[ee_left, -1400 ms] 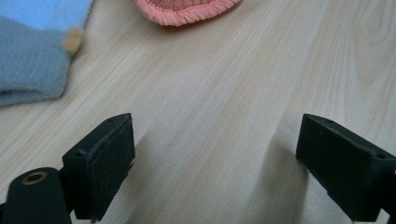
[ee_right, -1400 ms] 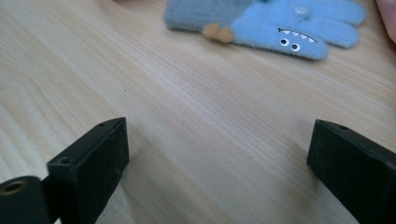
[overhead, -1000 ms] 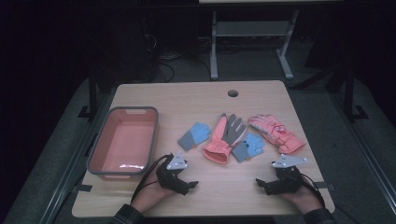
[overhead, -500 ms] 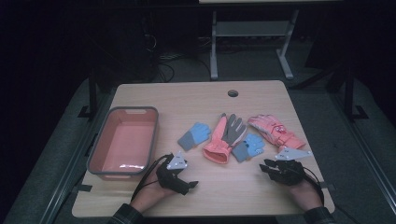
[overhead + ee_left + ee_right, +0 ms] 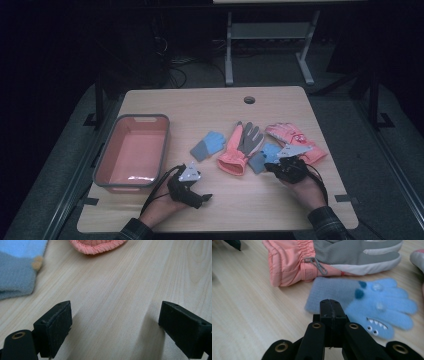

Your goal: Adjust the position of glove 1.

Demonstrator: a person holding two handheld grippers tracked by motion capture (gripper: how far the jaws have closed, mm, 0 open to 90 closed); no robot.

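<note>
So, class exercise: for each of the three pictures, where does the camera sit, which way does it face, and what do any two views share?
High view: above the person's side, facing forward and down on the table; both hands, left gripper and right gripper show.
Left gripper view: rides the left gripper, looking along its open jaws over bare wood.
Right gripper view: rides the right gripper, jaws shut, facing the blue monster glove.
Shared: the pink and grey glove shows in the high and right gripper views.

gloves (image 5: 252, 145) mid-table, bare wood (image 5: 250, 200) in front
</note>
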